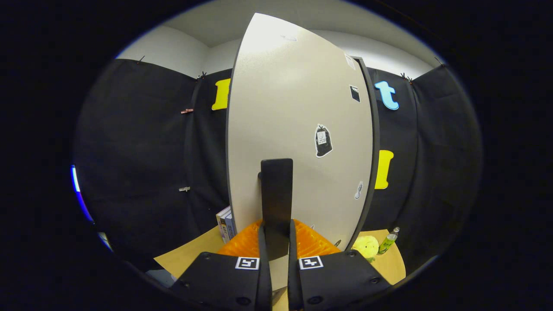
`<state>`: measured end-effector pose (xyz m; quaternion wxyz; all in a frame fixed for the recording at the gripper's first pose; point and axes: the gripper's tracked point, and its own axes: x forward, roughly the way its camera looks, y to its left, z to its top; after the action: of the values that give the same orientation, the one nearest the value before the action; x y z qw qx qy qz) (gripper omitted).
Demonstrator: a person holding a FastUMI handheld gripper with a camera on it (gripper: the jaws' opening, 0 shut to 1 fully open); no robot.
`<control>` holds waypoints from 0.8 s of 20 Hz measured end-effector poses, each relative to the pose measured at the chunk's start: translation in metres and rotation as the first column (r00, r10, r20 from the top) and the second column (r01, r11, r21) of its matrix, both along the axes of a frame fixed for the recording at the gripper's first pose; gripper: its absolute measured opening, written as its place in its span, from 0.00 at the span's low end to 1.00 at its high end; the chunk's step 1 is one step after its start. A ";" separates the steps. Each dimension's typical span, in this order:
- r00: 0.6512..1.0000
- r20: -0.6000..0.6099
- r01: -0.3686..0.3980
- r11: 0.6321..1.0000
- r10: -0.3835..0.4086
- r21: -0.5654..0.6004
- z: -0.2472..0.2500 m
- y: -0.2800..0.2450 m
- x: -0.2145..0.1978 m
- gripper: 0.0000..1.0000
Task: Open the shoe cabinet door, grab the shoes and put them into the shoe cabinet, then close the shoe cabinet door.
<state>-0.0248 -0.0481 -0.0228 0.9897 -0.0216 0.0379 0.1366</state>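
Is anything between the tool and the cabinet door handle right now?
Nothing visible. The tool has its fingers closed on the black handle of the cabinet door, one on each side, with no object in the gap.

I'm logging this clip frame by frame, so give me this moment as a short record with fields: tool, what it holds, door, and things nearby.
tool: tool, fingers closed on both sides of the handle
held: dark upright handle on the door
door: pale cabinet door with stickers, right in front of the tool; open or closed cannot be told
right of door: yellow soft toy and green bottle on the wooden table
left of door: box standing on the table
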 end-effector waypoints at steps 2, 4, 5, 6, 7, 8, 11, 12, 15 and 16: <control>1.000 -0.003 -0.001 1.000 0.001 0.002 0.001 -0.013 -0.007 0.18; 1.000 -0.003 0.002 1.000 -0.002 0.001 0.002 -0.025 -0.013 0.18; 1.000 -0.005 0.006 1.000 -0.006 0.001 0.002 -0.031 -0.015 0.18; 1.000 -0.006 0.012 1.000 -0.012 0.002 0.005 -0.037 -0.018 0.18; 1.000 -0.005 0.019 1.000 -0.019 0.001 0.006 -0.044 -0.019 0.18; 1.000 -0.004 0.028 1.000 -0.028 0.000 0.005 -0.050 -0.023 0.18; 0.998 -0.004 0.060 0.998 -0.060 -0.002 0.006 -0.063 -0.029 0.18; 0.997 -0.005 0.074 0.997 -0.074 -0.005 0.007 -0.071 -0.031 0.17; 0.992 -0.007 0.128 0.992 -0.128 -0.003 0.008 -0.096 -0.036 0.17; 0.989 -0.013 0.145 0.989 -0.144 0.006 0.008 -0.103 -0.039 0.17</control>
<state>-0.0636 -0.1508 -0.0150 0.9968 -0.0144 0.0450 0.0648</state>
